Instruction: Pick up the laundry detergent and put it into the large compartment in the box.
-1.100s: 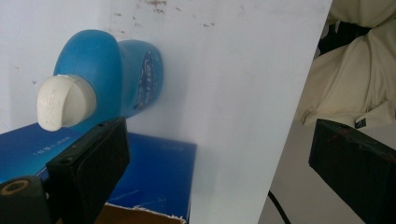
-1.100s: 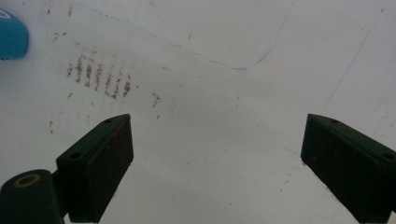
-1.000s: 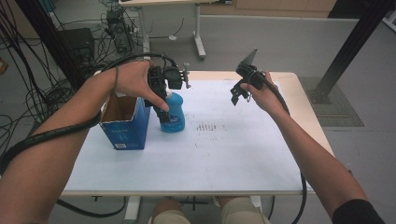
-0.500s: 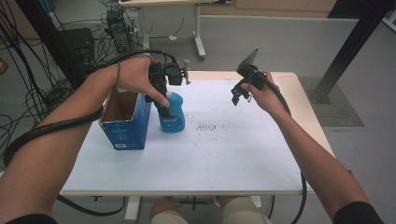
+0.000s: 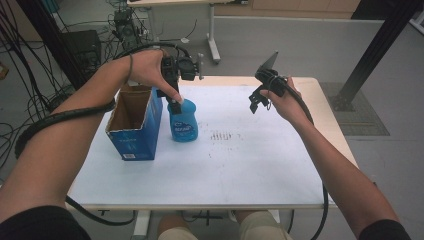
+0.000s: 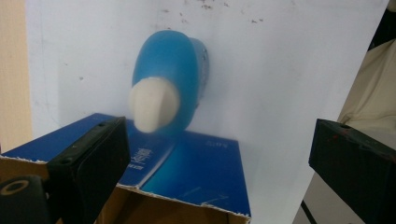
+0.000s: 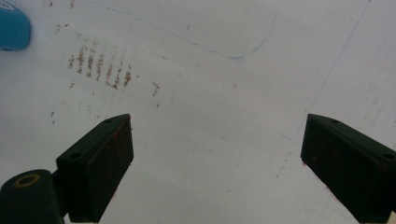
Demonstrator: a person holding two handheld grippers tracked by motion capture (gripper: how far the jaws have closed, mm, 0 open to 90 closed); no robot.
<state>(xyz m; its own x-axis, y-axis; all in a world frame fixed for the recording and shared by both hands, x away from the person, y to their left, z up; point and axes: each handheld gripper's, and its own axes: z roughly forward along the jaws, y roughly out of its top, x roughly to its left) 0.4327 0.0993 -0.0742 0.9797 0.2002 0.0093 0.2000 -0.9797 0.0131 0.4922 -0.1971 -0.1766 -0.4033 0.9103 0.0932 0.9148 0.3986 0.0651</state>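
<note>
Bottle (image 5: 183, 121) stands on the worktop (image 5: 240, 160) just beside the open box (image 5: 134, 125), under the left gripper (image 6: 219, 154), whose jaws are spread. Right gripper (image 7: 215, 158) hovers spread, well apart. Closing off-centre could tip the bottle.

Under your left gripper (image 5: 175, 102) and just to its left stands an open blue cardboard box (image 5: 135, 135), flaps up and brown inside, on the white table (image 5: 240, 170). Between your two tools, nearer the right gripper (image 5: 257, 102) and below it, you see a patch of short brown smudge marks (image 5: 225, 136) on the tabletop. A thin blue pen line (image 7: 224, 53) curves across the surface ahead of the right gripper's jaws. Beyond both tools, a second table's white leg (image 5: 214, 35) stands on the grey floor. Far left of your left gripper lie black cables (image 5: 20, 65) and a black case (image 5: 82, 47). A black slanted post (image 5: 372, 50) rises to the right of your right gripper.
</note>
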